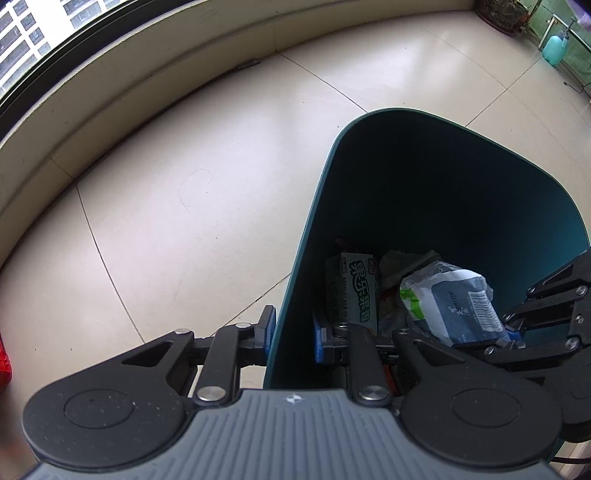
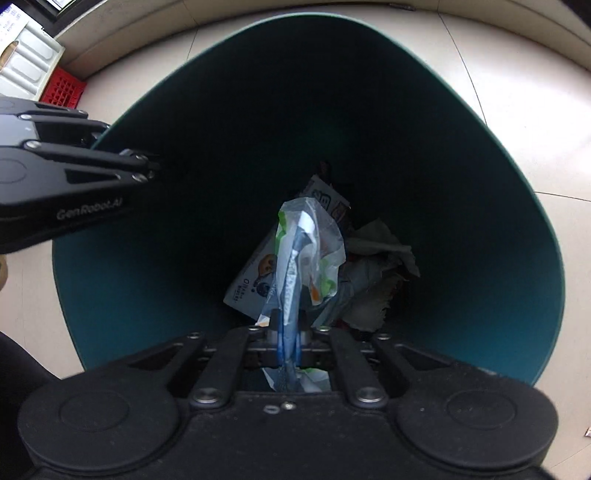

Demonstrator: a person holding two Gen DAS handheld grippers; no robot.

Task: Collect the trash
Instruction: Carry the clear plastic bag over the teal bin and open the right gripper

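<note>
A dark teal trash bin (image 1: 317, 206) stands on the tiled floor, with cartons and crumpled paper at its bottom. My left gripper (image 1: 293, 338) is shut on the bin's wall, one finger outside and one inside. My right gripper (image 2: 290, 349) is shut on a blue and white plastic wrapper (image 2: 295, 258) and holds it inside the bin's mouth (image 2: 517, 177). In the left wrist view the wrapper (image 1: 454, 302) hangs above a green carton (image 1: 354, 291), with the right gripper (image 1: 513, 338) at the right edge. The left gripper's body (image 2: 74, 166) shows at the bin's left rim in the right wrist view.
A low beige ledge (image 1: 110, 85) under a window runs along the far side of the floor. A teal spray bottle (image 1: 556, 48) and a plant pot (image 1: 502, 14) stand at the far right. A red crate (image 2: 62, 88) and white container (image 2: 26, 62) sit far left.
</note>
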